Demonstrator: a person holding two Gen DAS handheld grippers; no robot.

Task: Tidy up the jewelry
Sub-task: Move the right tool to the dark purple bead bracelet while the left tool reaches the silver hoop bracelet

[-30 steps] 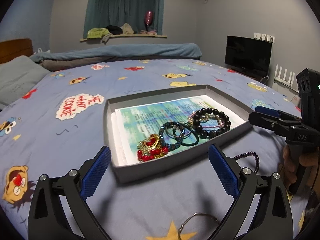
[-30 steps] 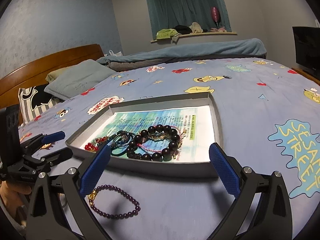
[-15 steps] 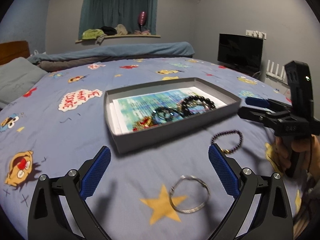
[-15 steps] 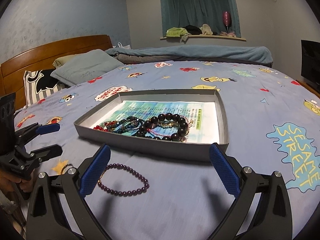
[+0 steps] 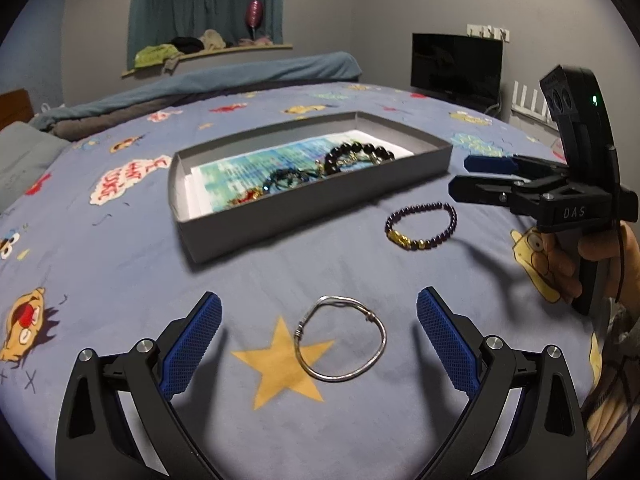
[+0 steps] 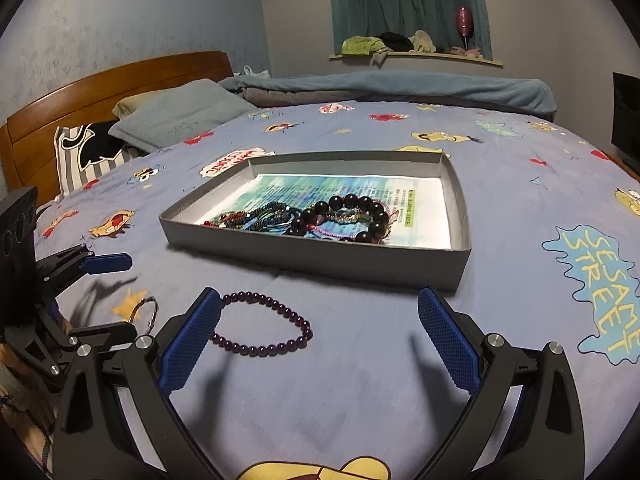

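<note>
A shallow grey box [image 5: 320, 208] [image 6: 320, 258] lies on the bed and holds several bracelets, among them a large black bead one [image 6: 352, 216]. A silver bangle [image 5: 341, 344] lies on the sheet in front of the box, between the fingers of my open, empty left gripper [image 5: 318, 340]. A purple bead bracelet [image 5: 422, 226] [image 6: 262, 324] lies to the right of it, just ahead of my open, empty right gripper [image 6: 318, 340]. The right gripper also shows in the left wrist view [image 5: 472, 178]. The left gripper also shows in the right wrist view [image 6: 108, 300].
The bed has a blue cartoon-print sheet [image 6: 480, 320]. Pillows [image 6: 176, 116] and a wooden headboard [image 6: 80, 96] are at the left. A folded blue blanket [image 5: 240, 80] lies at the far side. A TV [image 5: 456, 66] stands by the right wall.
Both grippers have drawn back from the box and lowered toward the sheet. The silver bangle now lies between my left fingers, and the purple bracelet sits closer to my right fingers.
</note>
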